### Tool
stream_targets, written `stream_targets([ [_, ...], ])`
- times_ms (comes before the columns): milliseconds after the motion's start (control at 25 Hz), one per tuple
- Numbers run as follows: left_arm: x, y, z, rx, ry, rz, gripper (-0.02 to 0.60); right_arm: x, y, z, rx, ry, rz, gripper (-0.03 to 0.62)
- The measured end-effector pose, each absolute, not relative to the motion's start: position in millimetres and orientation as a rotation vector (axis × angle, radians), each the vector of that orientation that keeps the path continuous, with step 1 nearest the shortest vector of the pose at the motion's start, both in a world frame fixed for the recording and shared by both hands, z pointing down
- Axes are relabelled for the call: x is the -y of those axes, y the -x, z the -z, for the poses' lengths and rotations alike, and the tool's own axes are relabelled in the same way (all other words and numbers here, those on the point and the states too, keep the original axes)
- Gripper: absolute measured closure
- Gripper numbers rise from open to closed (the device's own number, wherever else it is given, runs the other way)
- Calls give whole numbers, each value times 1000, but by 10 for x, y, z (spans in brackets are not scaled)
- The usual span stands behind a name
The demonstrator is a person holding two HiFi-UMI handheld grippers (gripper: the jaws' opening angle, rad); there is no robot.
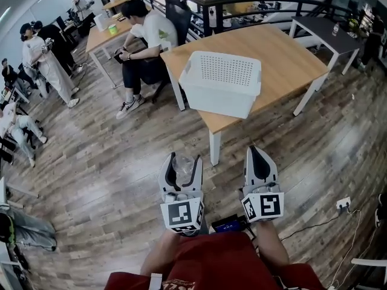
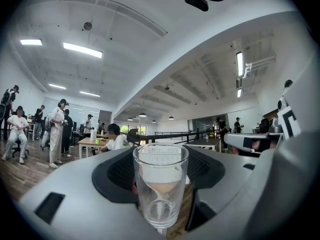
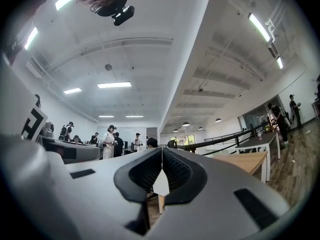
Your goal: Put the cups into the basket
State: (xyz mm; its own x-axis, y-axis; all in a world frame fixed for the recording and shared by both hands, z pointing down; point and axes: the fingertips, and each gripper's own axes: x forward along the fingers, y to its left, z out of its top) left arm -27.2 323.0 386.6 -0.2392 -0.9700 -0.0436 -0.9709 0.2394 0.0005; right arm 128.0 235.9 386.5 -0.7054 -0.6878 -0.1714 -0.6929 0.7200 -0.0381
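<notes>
Here, in the head view, the white basket [image 1: 217, 98] stands on the wooden table [image 1: 290, 59], close to its near corner. Both grippers are over the floor, apart from the table's edge. The left gripper [image 1: 181, 159] carries a clear cup [image 1: 183, 168], and the right gripper [image 1: 258, 153] is beside it. In the left gripper view, the jaws are clamped on the upright cup. In the right gripper view, the jaws are pressed together, with nothing between them.
</notes>
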Motion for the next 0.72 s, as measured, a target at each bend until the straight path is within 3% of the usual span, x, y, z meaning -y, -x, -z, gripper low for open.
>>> stream_targets([
  [720, -2162, 1212, -3760, -2370, 2037, -106, 295, -1413, -264, -3671, -2744, 1213, -119, 583],
])
